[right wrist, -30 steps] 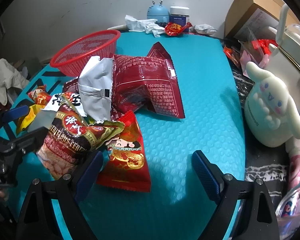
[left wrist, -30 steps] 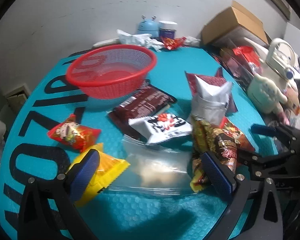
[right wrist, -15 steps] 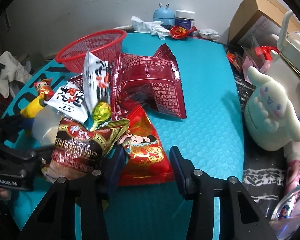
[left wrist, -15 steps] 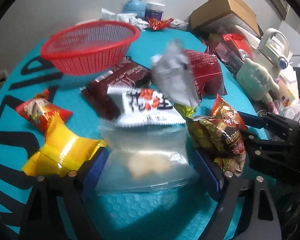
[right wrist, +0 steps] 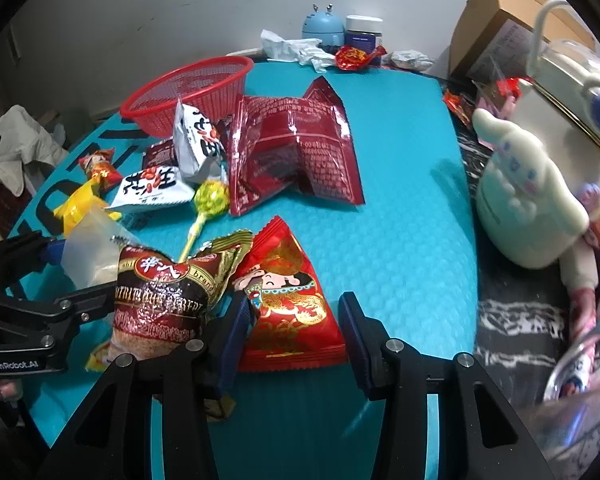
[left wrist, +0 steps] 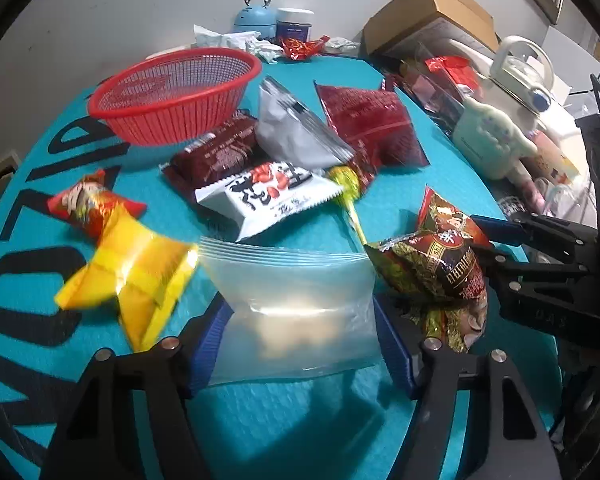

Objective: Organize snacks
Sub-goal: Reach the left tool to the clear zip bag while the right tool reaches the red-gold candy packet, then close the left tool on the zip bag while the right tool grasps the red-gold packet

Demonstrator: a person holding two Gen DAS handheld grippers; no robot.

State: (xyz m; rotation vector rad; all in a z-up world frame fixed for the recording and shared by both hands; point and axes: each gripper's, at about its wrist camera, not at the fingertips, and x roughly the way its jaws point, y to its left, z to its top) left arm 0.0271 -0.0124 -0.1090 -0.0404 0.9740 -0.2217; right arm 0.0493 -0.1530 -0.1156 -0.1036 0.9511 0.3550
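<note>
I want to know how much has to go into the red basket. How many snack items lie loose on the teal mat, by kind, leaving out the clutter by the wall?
Snack packets: 8
Clear zip bag: 1
Lollipop: 1
Total: 10

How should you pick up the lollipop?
Grip the lollipop by its thin stick, coming from above on the near side. The stick lies flat on bare mat, while the round head sits against the white peanut packet.
</note>
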